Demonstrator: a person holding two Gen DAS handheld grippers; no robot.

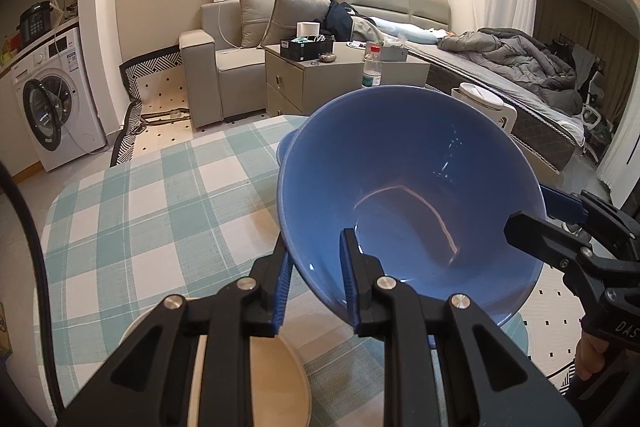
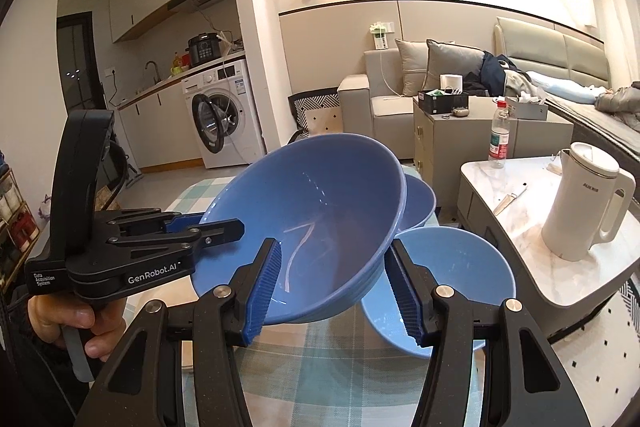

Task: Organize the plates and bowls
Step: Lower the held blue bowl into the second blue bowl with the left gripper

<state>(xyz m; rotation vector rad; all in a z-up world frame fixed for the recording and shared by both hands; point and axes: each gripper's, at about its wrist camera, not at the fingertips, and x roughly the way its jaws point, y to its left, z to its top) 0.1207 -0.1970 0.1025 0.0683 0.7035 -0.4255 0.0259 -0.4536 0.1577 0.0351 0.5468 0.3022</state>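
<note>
A large blue bowl [image 1: 400,187] hangs tilted above the checked tablecloth [image 1: 140,227], held from two sides. My left gripper [image 1: 314,243] is shut on its near rim, one finger inside and one outside. My right gripper [image 2: 333,247] grips the opposite side, its left finger in the bowl [image 2: 312,211] and its right finger against the ribbed outer wall. Each gripper shows in the other's view: the right gripper [image 1: 536,211] at the far rim, the left gripper [image 2: 216,225] at the left rim. Two smaller bowls stand beyond, a light blue bowl [image 2: 460,267] and a darker blue bowl [image 2: 420,203].
A pale wooden plate [image 1: 260,387] lies on the cloth under my left gripper. To the right a marble side table [image 2: 520,267] carries a white kettle [image 2: 580,203], a water bottle [image 2: 498,139] and a knife [image 2: 510,197]. A person's hand [image 2: 80,323] holds the left gripper.
</note>
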